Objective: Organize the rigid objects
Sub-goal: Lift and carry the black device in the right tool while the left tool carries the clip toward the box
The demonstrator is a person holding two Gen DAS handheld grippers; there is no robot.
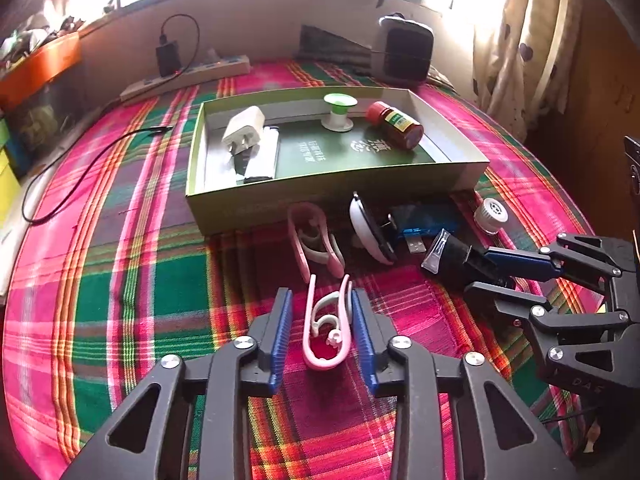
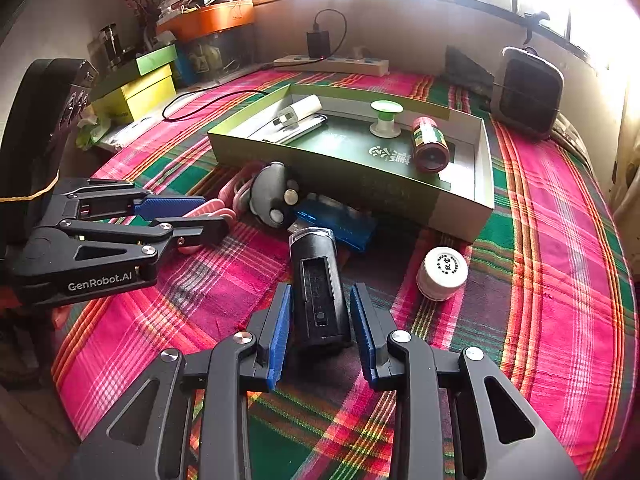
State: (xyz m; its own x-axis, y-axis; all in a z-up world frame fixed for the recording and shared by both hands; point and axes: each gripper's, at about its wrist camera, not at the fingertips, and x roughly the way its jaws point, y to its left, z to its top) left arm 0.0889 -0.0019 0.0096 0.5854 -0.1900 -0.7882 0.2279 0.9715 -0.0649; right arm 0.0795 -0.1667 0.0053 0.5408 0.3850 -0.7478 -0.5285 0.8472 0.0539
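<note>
The left gripper [image 1: 320, 320] is straddling a pink clip [image 1: 326, 332] lying on the plaid cloth [image 1: 140, 280]; its right pad is touching the clip's side while the left pad is standing clear, so the jaws are spread and not yet clenched on it. A second pink clip [image 1: 316, 240] is lying just beyond, near the front wall of the green tray [image 1: 332, 192].

The right gripper [image 2: 320, 320] is reaching around a black flashlight [image 2: 318, 292], which is lying on the cloth with its lens end pointing toward the tray. Narrow gaps are showing on both sides between pads and flashlight, so this gripper is released too.

Just past the flashlight, a blue USB device [image 2: 340, 228] and a grey round plug [image 2: 272, 196] are sitting against the tray's front wall. A small white jar [image 2: 442, 274] is standing to the right of the flashlight, apart from it.

Inside the tray, a white charger [image 1: 244, 128] is resting on a white lighter [image 1: 264, 156] at the left end, a green-and-white spool [image 1: 339, 112] is standing near the back wall, and a red bottle [image 1: 396, 126] is lying on its side at the right.

A power strip [image 2: 332, 64] is lying behind the tray by the wall.
</note>
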